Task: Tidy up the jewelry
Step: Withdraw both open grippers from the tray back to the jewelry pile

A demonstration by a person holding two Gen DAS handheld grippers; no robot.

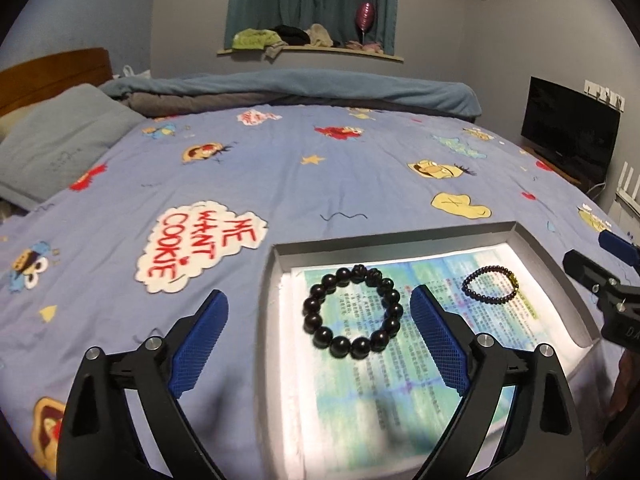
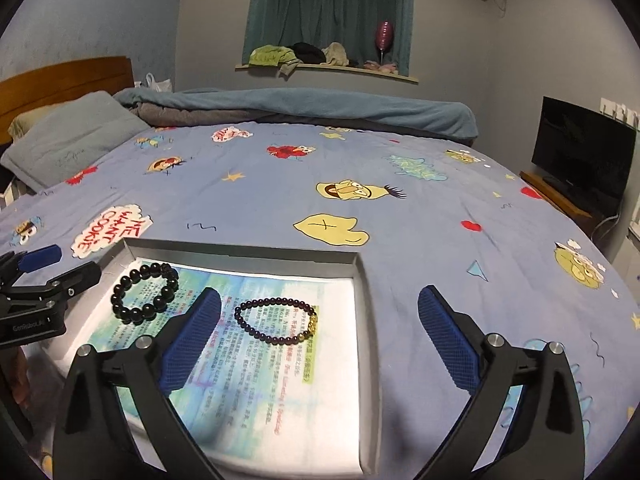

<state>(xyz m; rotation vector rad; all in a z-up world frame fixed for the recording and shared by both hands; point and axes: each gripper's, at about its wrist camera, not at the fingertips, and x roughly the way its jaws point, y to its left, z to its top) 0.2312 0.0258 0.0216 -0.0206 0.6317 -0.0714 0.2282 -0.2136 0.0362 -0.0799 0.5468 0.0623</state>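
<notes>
A shallow grey box point(image 1: 392, 235) lined with printed paper lies on the bed. Inside it lie a large black bead bracelet point(image 1: 352, 312) and a thin dark bead bracelet with a gold charm point(image 1: 491, 285). In the right wrist view the box rim point(image 2: 240, 250) holds the black bracelet point(image 2: 145, 293) at left and the thin bracelet point(image 2: 277, 320) in the middle. My left gripper point(image 1: 320, 320) is open and empty above the box's left side. My right gripper point(image 2: 320, 316) is open and empty above the box's right edge.
The box lies on a blue cartoon-print bedsheet point(image 1: 280, 184). A grey pillow point(image 1: 60, 140) and rolled blue blanket point(image 1: 320, 88) lie at the far side. A dark TV point(image 1: 570, 128) stands at the right. A window ledge point(image 1: 312, 50) holds clothes.
</notes>
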